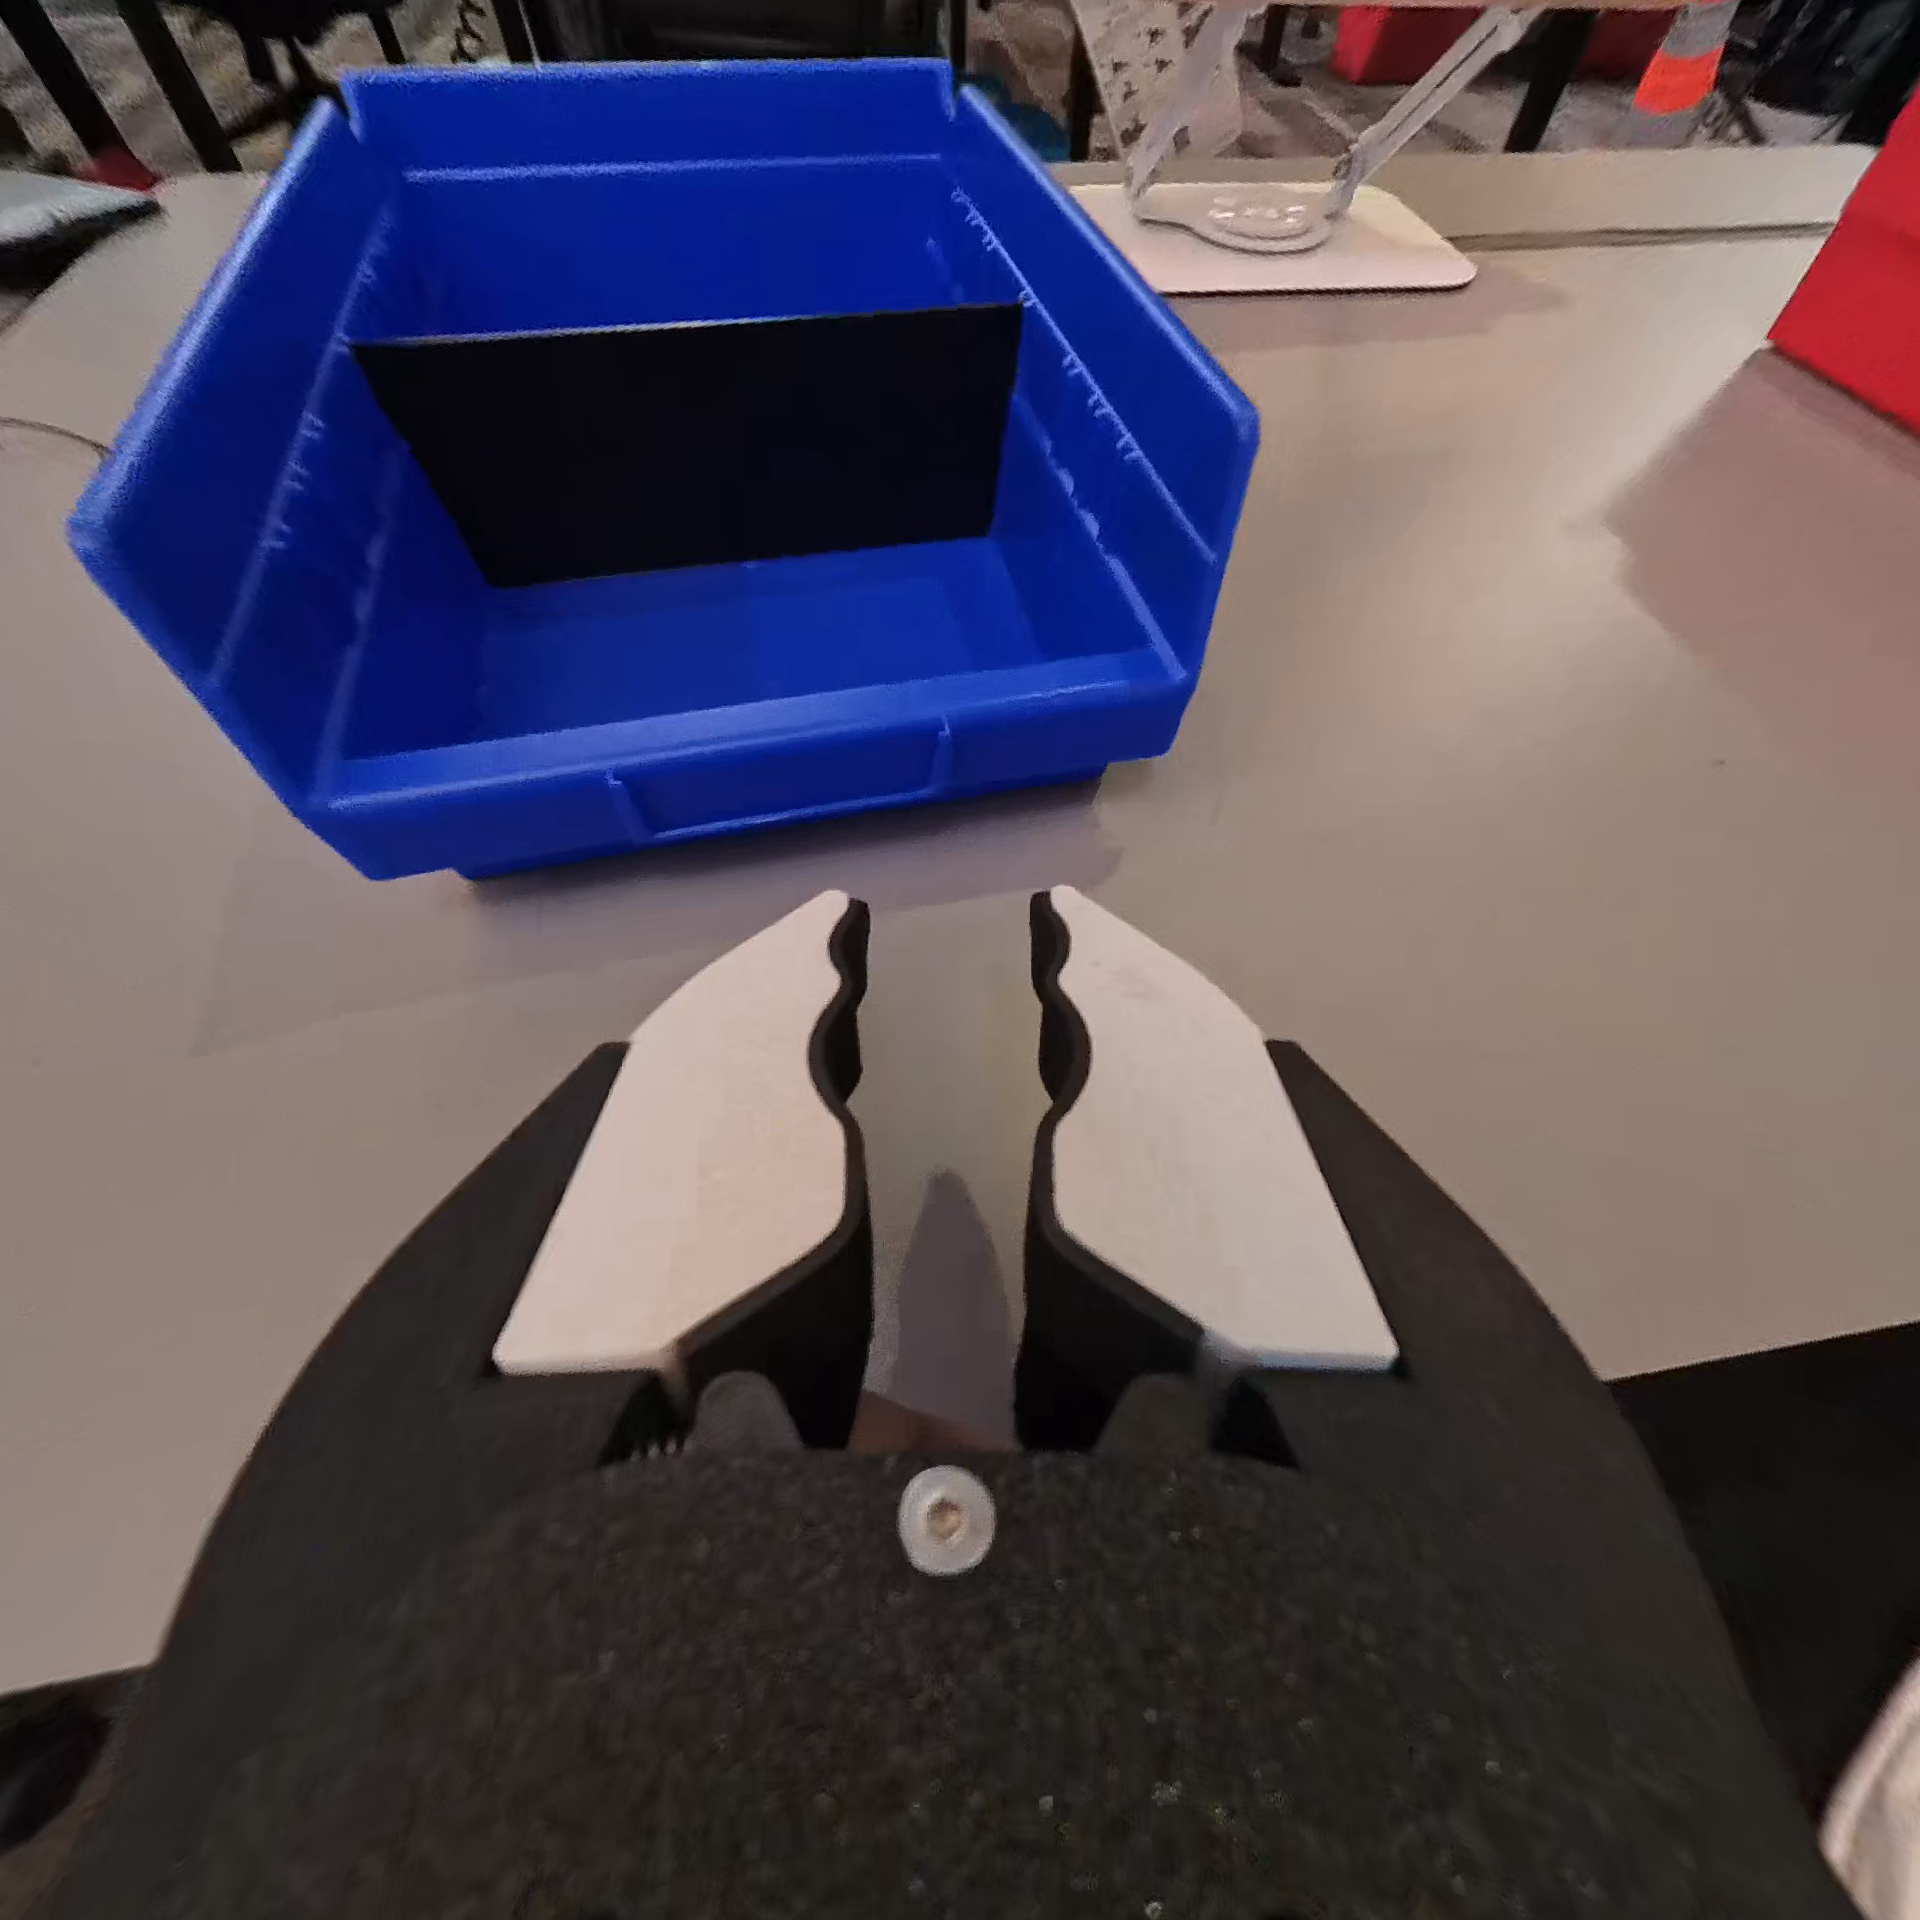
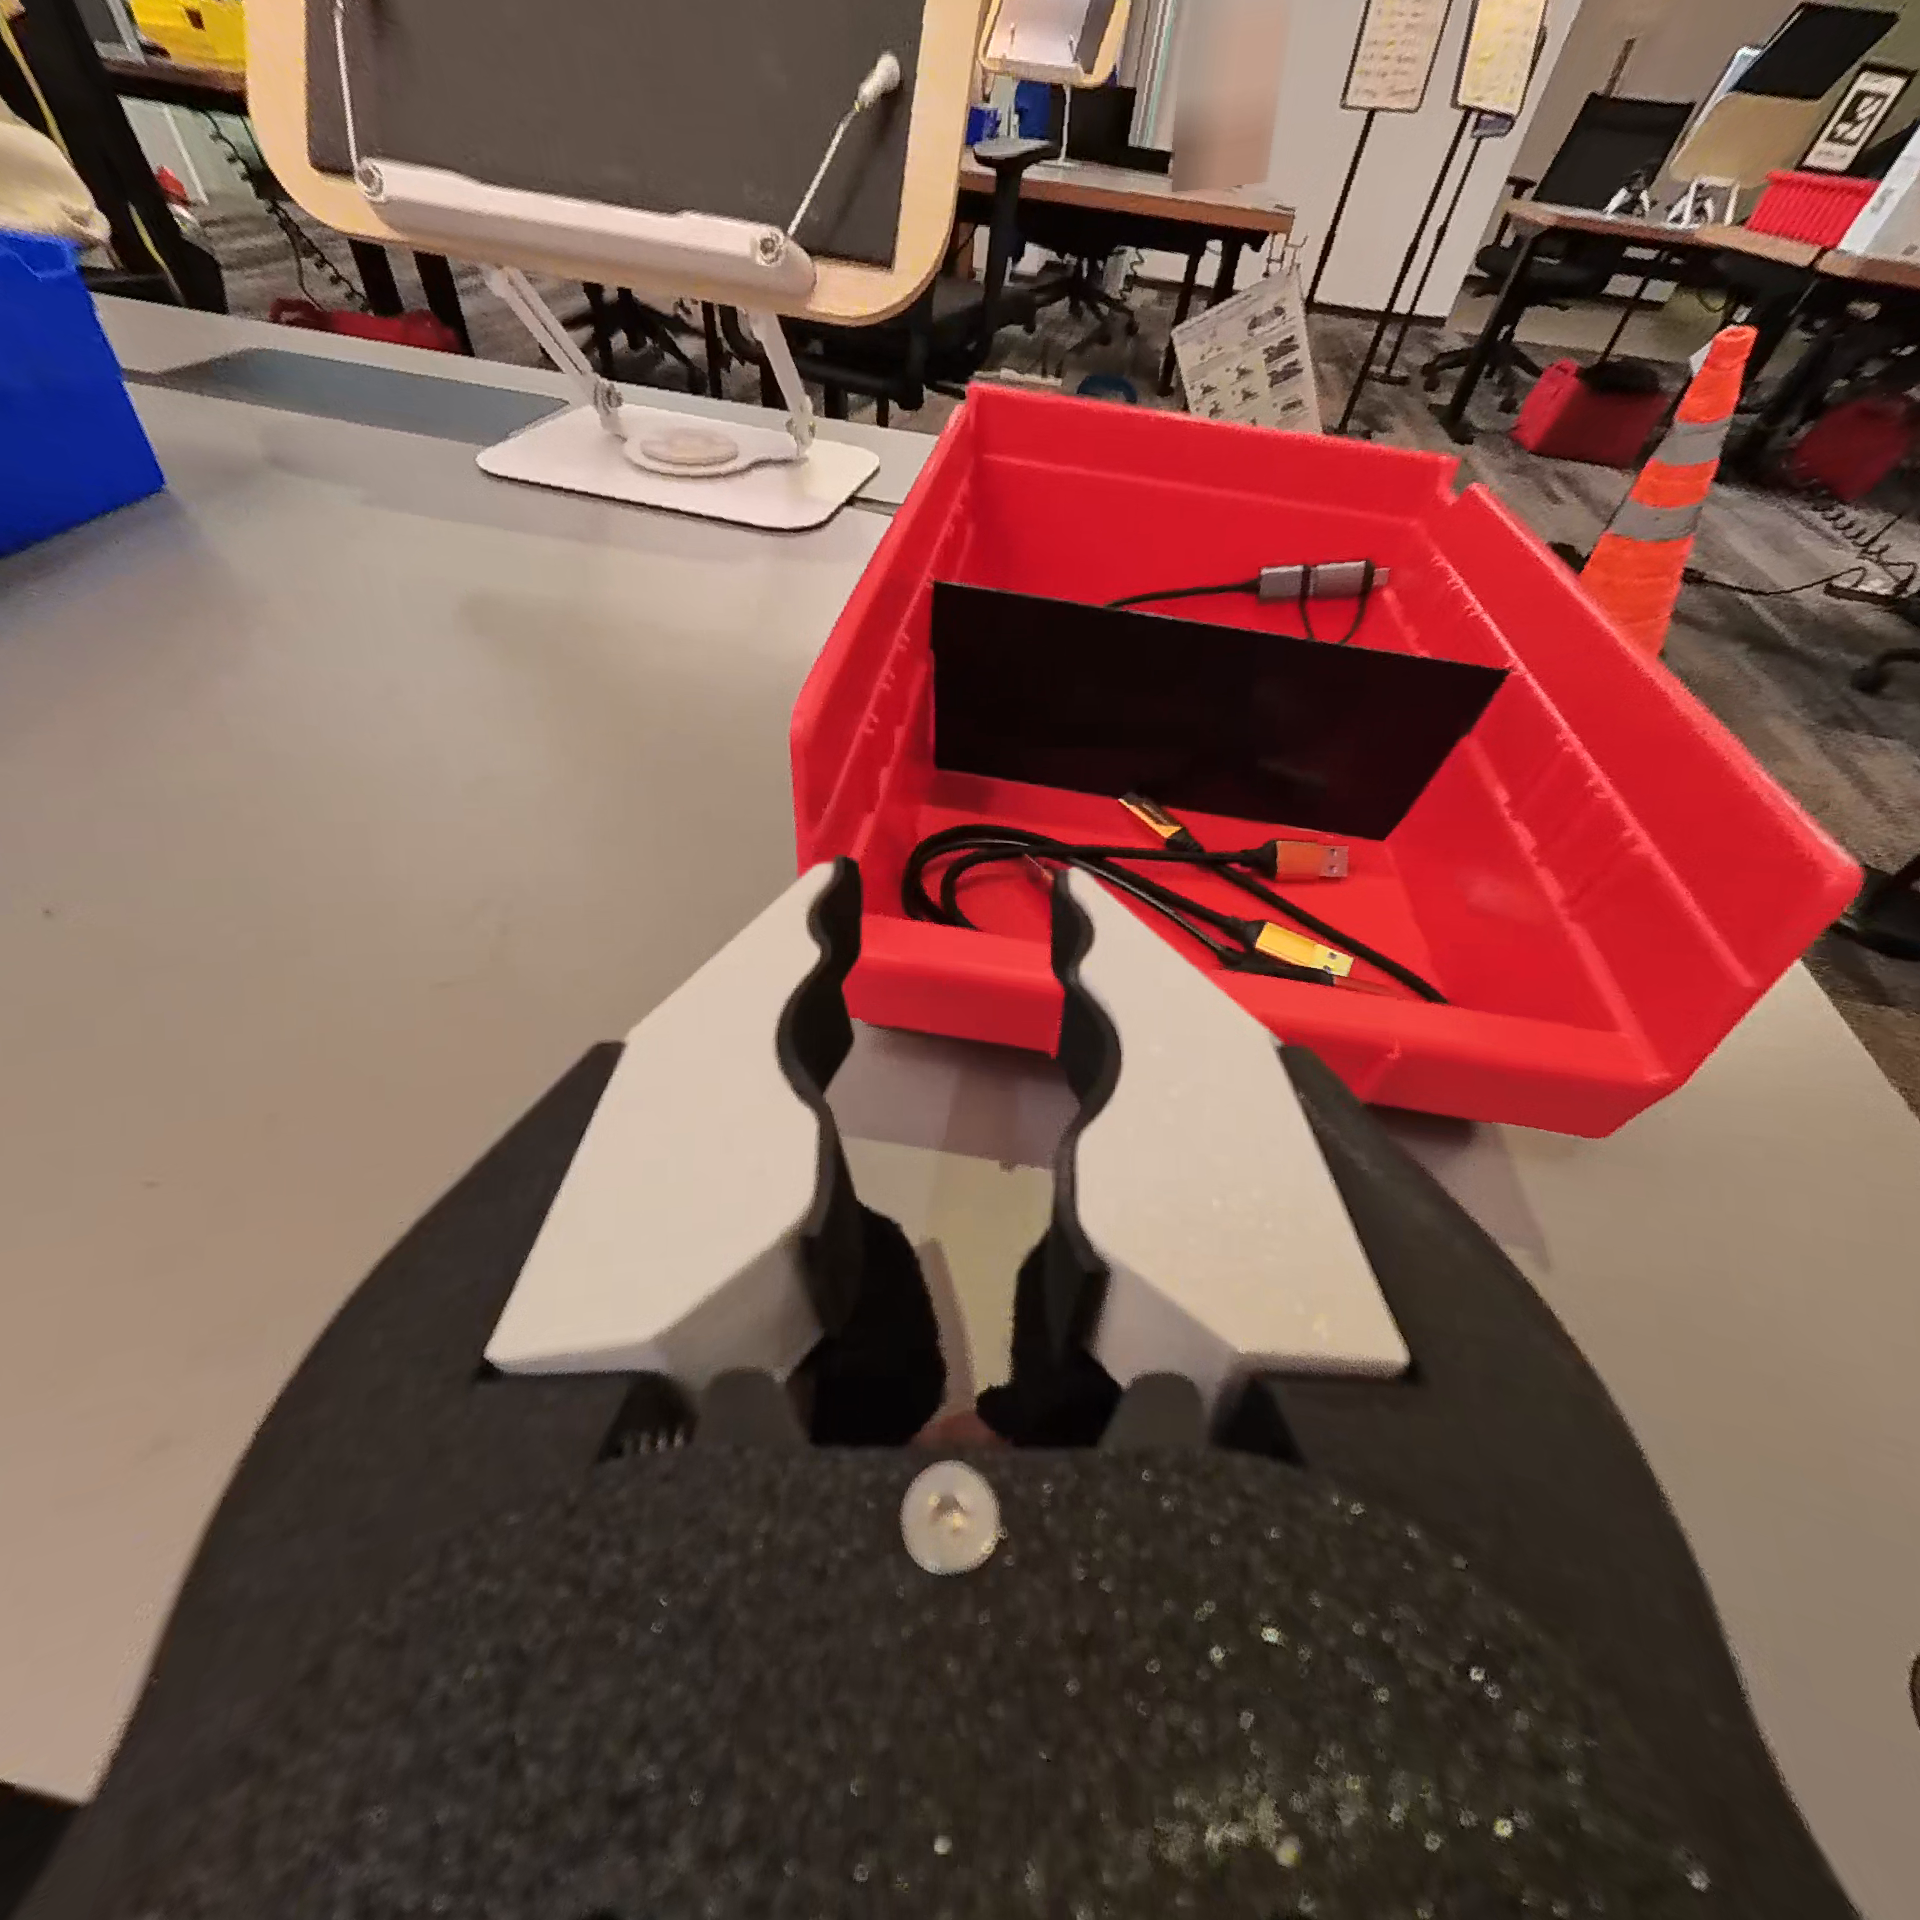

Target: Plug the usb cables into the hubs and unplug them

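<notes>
Cables (image 2: 1174, 883) lie in the front part of the red bin (image 2: 1621, 831), just beyond the right hand-held gripper (image 2: 951, 899), which is narrowly open, holds nothing and hangs at the bin's front edge. On the left side, the left hand-held gripper (image 1: 948, 914) is narrowly open and empty over the grey counter (image 1: 1507, 831), near the blue bin (image 1: 727, 748). Each bin has a black divider (image 2: 1195, 707). Behind the red bin's divider lies one more cable (image 2: 1320, 584).

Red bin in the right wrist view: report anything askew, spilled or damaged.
Nothing looks damaged or spilled. The red plastic bin sits flat on the grey table, its black divider panel upright. Black USB cables lie loosely tangled in the near compartment.
</notes>
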`<state>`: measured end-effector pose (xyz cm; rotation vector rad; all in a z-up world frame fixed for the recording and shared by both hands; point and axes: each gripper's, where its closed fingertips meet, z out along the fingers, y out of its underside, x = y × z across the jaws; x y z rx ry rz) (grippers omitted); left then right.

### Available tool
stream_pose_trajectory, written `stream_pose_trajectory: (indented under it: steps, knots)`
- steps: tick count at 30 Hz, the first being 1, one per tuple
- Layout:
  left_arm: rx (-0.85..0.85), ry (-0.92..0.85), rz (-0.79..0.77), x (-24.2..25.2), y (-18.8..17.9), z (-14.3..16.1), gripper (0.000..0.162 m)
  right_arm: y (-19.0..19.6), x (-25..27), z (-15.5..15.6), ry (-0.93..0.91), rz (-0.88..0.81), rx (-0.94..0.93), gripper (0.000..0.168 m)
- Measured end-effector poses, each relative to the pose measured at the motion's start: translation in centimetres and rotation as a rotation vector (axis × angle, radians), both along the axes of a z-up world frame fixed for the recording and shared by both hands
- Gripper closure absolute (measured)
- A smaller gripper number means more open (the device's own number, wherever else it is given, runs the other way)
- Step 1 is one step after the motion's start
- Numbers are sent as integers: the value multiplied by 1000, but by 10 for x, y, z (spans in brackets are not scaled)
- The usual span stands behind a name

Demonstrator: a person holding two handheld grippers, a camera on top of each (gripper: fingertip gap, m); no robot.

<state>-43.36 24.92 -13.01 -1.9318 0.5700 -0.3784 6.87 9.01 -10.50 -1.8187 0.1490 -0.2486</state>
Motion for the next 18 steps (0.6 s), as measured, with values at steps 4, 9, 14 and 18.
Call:
stream_pose_trajectory:
  steps: [4,9,14,18]
  knots:
    - [3,-45,-19,3,-8,4,132,-2,6,-10,31,-16,-37,134]
    - [22,14,-9,1,-2,1,132,-3,14,-8,100,-31,-7,134]
    - [3,6,-7,3,4,-2,132,4,22,-14,153,-40,-21,134]
    - [-17,-9,3,1,10,-4,132,4,28,-17,163,-58,-32,134]
